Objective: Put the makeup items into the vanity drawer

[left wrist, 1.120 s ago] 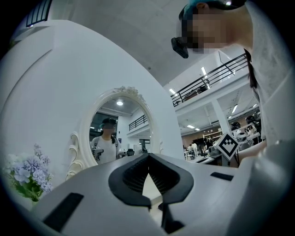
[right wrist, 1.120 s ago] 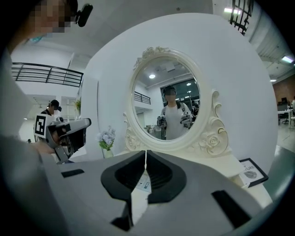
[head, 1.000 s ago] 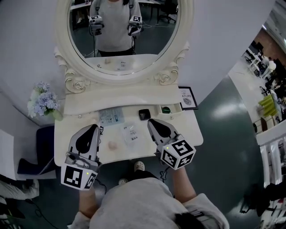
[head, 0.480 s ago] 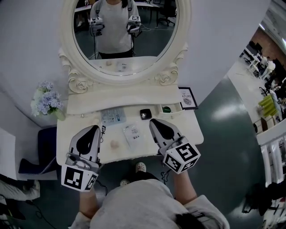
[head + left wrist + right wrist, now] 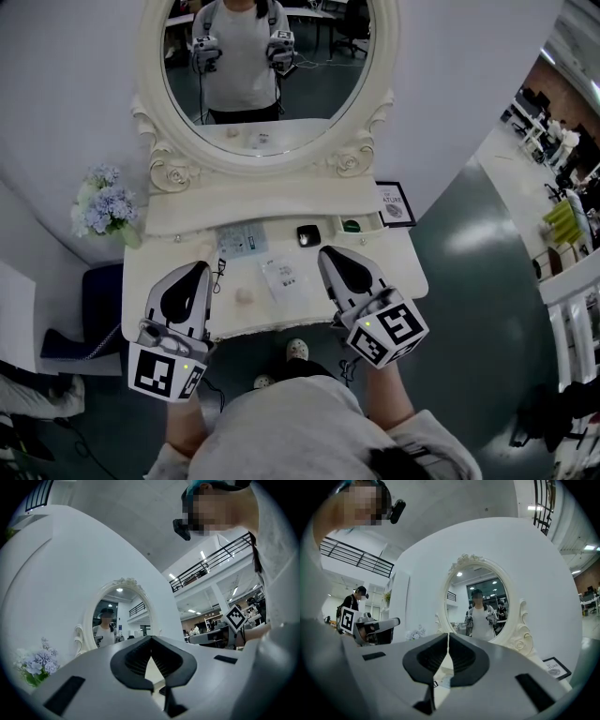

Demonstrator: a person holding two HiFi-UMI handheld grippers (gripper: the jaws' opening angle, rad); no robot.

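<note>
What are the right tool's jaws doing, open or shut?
Shut and empty. In the right gripper view, the right gripper has its dark jaws meeting at the tips, with nothing between them.

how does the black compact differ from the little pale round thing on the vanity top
The black compact is dark and squarish; the pale round item is cream and rounded. The compact lies at the back of the vanity top, by the raised shelf; the round item lies near the front edge, close to the left gripper. Both rest on the top, neither held.
</note>
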